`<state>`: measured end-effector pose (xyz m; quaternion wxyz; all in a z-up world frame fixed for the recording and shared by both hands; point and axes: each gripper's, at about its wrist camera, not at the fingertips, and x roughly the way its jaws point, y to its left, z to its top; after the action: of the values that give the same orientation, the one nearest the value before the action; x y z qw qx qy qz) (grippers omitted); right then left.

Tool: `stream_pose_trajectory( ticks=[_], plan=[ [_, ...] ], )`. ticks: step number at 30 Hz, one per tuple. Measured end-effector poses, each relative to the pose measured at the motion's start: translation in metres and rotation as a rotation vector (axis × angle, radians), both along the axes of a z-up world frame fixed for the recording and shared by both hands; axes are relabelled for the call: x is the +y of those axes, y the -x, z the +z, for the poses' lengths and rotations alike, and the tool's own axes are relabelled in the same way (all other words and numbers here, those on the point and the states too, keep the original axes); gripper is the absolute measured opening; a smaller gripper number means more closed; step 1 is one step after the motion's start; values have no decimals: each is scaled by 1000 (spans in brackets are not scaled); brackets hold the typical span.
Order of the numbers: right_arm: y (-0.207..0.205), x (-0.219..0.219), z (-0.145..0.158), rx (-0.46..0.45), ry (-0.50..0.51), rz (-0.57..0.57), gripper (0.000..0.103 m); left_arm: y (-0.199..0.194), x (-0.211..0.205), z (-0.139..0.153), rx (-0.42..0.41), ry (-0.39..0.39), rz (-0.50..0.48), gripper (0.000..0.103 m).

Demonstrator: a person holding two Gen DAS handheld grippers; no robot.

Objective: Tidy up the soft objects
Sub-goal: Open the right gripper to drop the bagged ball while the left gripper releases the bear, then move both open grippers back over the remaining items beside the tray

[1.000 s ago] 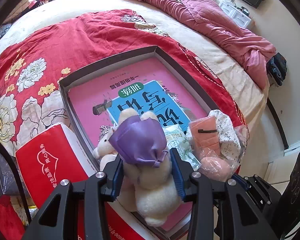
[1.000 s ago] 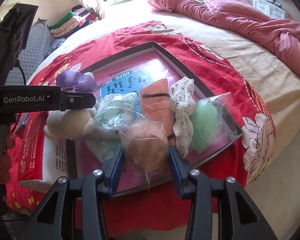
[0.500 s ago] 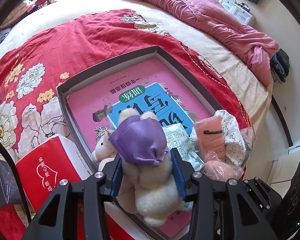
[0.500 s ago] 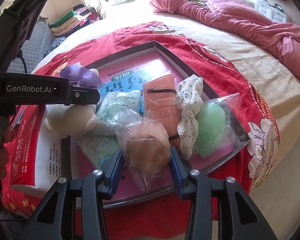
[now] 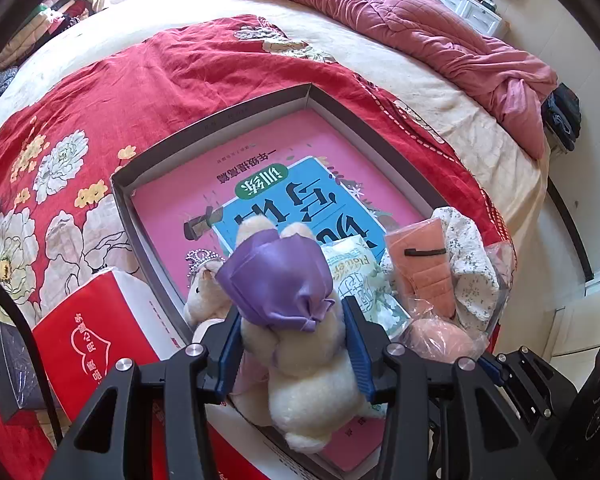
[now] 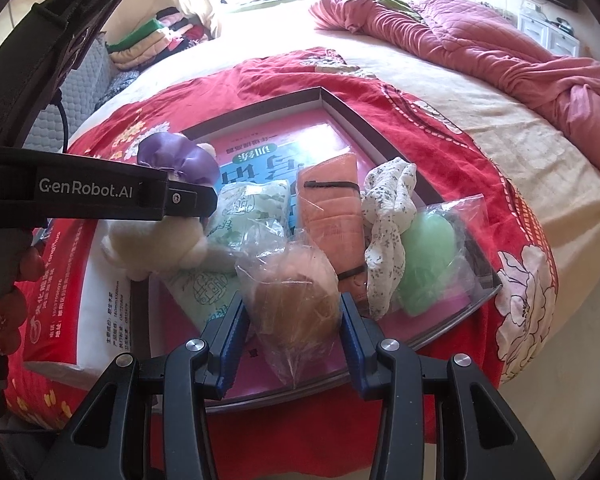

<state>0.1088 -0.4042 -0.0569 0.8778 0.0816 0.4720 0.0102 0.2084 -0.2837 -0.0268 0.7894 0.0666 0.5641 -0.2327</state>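
My left gripper [image 5: 290,312] is shut on a cream plush toy [image 5: 304,364] with a purple cloth [image 5: 278,280] on it, held over the near left corner of a shallow dark box [image 5: 236,114]. It also shows in the right wrist view [image 6: 152,236]. My right gripper [image 6: 292,308] is shut on a clear bag with a peach-brown soft ball [image 6: 296,300], over the box's near edge. In the box lie a pale green packet [image 6: 252,208], an orange cloth pack [image 6: 334,208], a floral cloth [image 6: 388,224] and a bagged green sponge [image 6: 430,252].
A pink and blue book [image 5: 260,200] lines the box bottom. A red and white package [image 5: 96,344] lies left of the box on the red floral blanket [image 5: 100,92]. A crumpled pink quilt [image 5: 440,40] is at the far right of the bed.
Both grippers have edged forward a little over the box with their loads; the bagged ball has risen slightly. Both grips are unchanged.
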Motion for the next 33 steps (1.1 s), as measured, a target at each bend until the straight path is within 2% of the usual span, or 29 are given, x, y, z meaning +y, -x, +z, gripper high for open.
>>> stream_pose_trajectory(
  ticks=[4,12,14,18,21,24,33],
  plan=[
    [2,1,3,-9,-6,8,55,1,1,0,1,-2,0,46],
    [8,4,7,-12,26,19,58,2,1,0,12,-5,-1,49],
    [11,2,13,-32,35,4,69,3,0,0,13,-5,-1,50],
    [15,-9,24,-72,0,-23,70,5,-1,0,17,-8,-7,55],
    [17,-14,30,-84,8,-39,70,6,-1,1,34,3,-6,62],
    [17,-17,34,-86,17,-50,70,8,0,2,39,7,-8,63],
    [23,-27,43,-97,33,-95,70,15,6,16,-2,6,5,72]
  ],
)
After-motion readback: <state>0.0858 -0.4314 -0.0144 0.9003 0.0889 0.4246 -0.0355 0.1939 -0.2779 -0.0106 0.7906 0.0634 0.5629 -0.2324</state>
